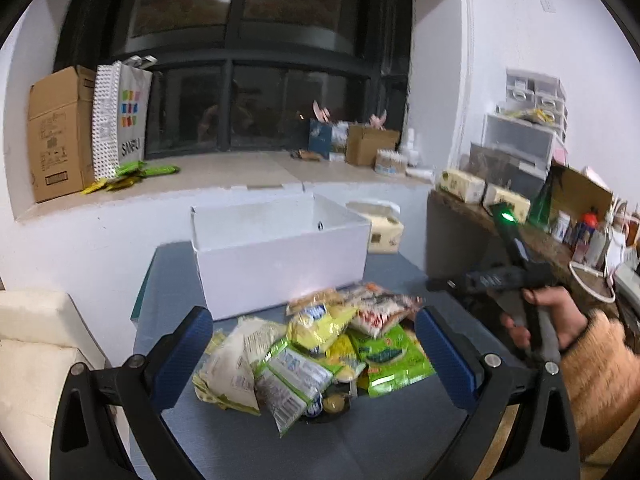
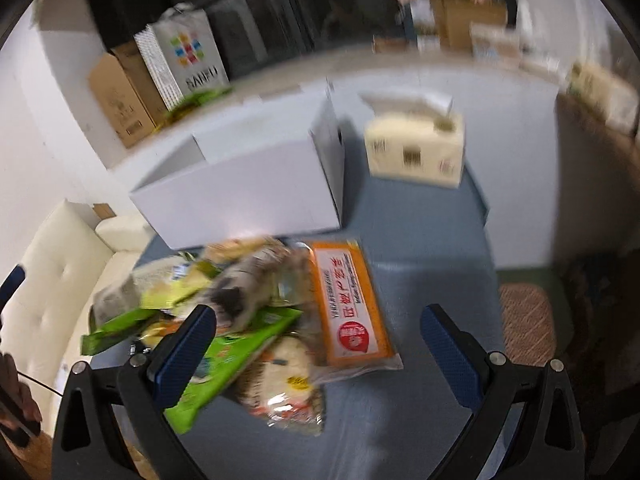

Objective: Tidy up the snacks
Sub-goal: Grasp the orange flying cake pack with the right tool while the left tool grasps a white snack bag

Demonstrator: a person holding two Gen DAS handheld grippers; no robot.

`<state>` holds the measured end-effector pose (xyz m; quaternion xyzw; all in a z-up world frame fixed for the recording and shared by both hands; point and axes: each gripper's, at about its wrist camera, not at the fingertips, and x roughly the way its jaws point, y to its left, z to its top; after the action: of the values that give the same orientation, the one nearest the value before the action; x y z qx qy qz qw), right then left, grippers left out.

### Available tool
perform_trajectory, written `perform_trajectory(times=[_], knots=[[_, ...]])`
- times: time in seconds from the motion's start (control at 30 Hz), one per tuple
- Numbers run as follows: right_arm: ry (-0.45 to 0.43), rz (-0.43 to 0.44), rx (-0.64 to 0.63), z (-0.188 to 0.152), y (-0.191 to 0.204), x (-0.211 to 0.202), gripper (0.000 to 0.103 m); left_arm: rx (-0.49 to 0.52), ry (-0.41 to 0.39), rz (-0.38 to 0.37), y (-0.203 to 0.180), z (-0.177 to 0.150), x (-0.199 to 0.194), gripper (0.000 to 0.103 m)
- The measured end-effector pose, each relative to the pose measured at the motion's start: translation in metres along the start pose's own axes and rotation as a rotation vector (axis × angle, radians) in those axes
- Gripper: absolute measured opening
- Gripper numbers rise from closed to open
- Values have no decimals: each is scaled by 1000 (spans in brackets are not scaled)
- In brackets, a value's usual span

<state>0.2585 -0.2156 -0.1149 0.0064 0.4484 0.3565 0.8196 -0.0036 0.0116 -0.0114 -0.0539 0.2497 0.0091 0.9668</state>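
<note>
Snack pile [image 1: 316,352] heaped mid-desk [image 1: 400,440], near side of white box [image 1: 280,264]. Both grippers [image 1: 316,344] [image 2: 320,348] hovering, fingers wide, empty. Packets probably light, crinkly, slippery; pinch at sealed edge.

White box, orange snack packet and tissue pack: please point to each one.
White box [image 1: 280,264], left wrist view, front wall.
Orange snack packet [image 2: 352,304], right wrist view, label centre.
Tissue pack [image 2: 416,152], right wrist view, front face.

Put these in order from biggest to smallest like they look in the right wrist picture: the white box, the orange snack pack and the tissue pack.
1. White box, clearly biggest.
2 and 3. Orange snack pack and tissue pack look about alike; the snack pack is nearer the camera, so I won't rank them.
</note>
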Motion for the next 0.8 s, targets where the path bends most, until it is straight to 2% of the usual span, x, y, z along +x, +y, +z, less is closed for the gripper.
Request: perform_trajectory(times=[0.1,0.23,0.37,0.43,0.47,0.5,0.53,0.57,0.63,0.8], knots=[[74,40,14,5,-11,31,103,14,45,-14,-3,-4,6,103],[173,36,-1,7,-20,67,103,20,78,-18,-3,-8,10,103],[230,43,4,6,-27,86,103,10,104,-18,1,-12,13,103],[223,17,-42,5,-23,88,101,-7,116,-15,5,-14,16,103],[229,-5,-71,4,-19,90,98,-15,119,-14,6,-15,17,103],[232,-49,-110,3,-14,90,88,-24,123,-14,9,-16,18,103],[235,-96,-152,1,-8,90,73,-29,125,-16,11,-16,19,103],[240,-125,-175,-1,-6,90,69,-34,127,-17,13,-17,19,103],[237,-102,-163,-3,-9,85,58,-35,133,-11,17,-18,20,103],[156,-62,-99,-12,-21,55,56,-10,170,39,32,-24,29,103]])
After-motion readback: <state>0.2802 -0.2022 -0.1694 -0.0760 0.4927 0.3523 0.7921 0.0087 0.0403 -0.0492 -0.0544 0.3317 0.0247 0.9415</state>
